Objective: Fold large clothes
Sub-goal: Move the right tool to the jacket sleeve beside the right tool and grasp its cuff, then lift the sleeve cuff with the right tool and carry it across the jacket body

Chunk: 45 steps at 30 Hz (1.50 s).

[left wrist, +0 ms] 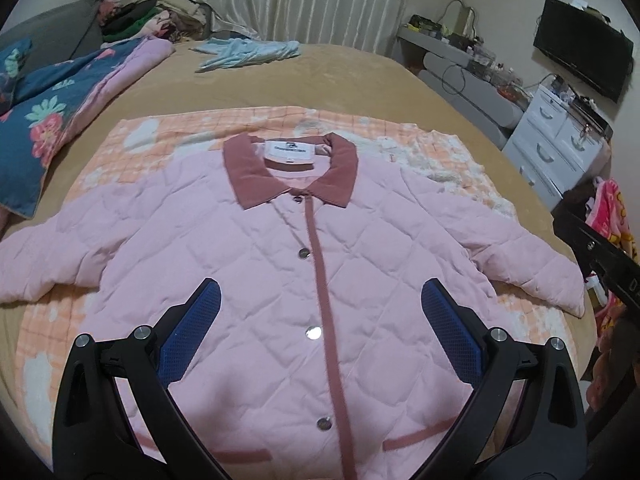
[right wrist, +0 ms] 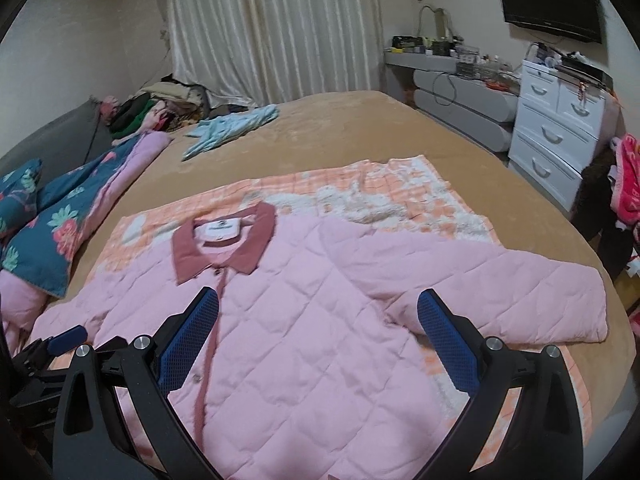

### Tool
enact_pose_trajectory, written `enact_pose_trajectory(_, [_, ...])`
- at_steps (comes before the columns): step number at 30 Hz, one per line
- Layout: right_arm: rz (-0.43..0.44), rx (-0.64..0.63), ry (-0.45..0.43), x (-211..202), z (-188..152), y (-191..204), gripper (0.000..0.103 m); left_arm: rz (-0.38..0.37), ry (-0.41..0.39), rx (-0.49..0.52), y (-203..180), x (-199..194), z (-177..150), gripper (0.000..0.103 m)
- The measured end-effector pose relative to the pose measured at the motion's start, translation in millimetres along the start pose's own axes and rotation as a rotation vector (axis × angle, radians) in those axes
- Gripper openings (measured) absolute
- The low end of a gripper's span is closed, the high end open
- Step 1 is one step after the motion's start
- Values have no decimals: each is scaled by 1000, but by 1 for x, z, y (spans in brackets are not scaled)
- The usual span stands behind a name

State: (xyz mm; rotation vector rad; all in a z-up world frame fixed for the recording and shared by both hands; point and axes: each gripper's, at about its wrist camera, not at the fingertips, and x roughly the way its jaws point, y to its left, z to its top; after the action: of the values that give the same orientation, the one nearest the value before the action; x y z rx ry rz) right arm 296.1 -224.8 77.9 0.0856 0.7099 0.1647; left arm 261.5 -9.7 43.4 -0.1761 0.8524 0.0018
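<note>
A pink quilted jacket (left wrist: 248, 264) with a dusty-rose collar (left wrist: 256, 176) lies flat and buttoned, front up, on an orange checked blanket (left wrist: 168, 128), both sleeves spread out. My left gripper (left wrist: 320, 300) hovers open over the lower front, one blue pad on each side of the button placket (left wrist: 324, 280). In the right wrist view the jacket (right wrist: 320, 320) fills the foreground, and my right gripper (right wrist: 318, 312) stands open above its right half, near the armpit of the right sleeve (right wrist: 500, 292). Neither gripper holds anything. The other gripper's black body shows at each view's edge.
The tan bedspread (left wrist: 320, 80) stretches beyond the blanket. A floral quilt (left wrist: 56, 96) lies along the left side. A light-blue garment (left wrist: 248, 50) rests near the far edge. A pile of clothes (left wrist: 152, 20) sits at the back left. White drawers (right wrist: 556, 120) stand right of the bed.
</note>
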Motion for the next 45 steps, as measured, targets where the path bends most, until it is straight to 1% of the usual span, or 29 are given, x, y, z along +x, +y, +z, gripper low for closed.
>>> enact_pose_trajectory(3, [-36, 35, 1, 13, 1, -19, 99, 0, 3, 17, -9, 11, 5, 94])
enact_pose_trajectory(9, [-127, 160, 17, 41, -9, -75, 99, -14, 32, 26, -25, 38, 12, 94])
enact_pose_trajectory(14, [-194, 232, 44, 59, -21, -114, 99, -18, 69, 40, -37, 62, 12, 94])
enact_pose_trajectory(19, [-256, 326, 44, 70, -29, -154, 99, -11, 97, 44, -47, 83, 10, 94])
enact_pose_trajectory(23, [-286, 413, 54, 76, -37, -188, 99, -8, 113, 53, -58, 97, 10, 94])
enact_pose_trajectory(27, [-300, 527, 69, 81, -48, -224, 99, -3, 123, 76, -71, 108, 10, 94])
enact_pose_trajectory(37, [-368, 730, 78, 81, -71, -289, 99, -4, 136, 118, -96, 128, 14, 94])
enact_pose_trajectory(45, [-426, 867, 101, 87, -89, -335, 99, 3, 141, 119, -103, 137, 18, 94])
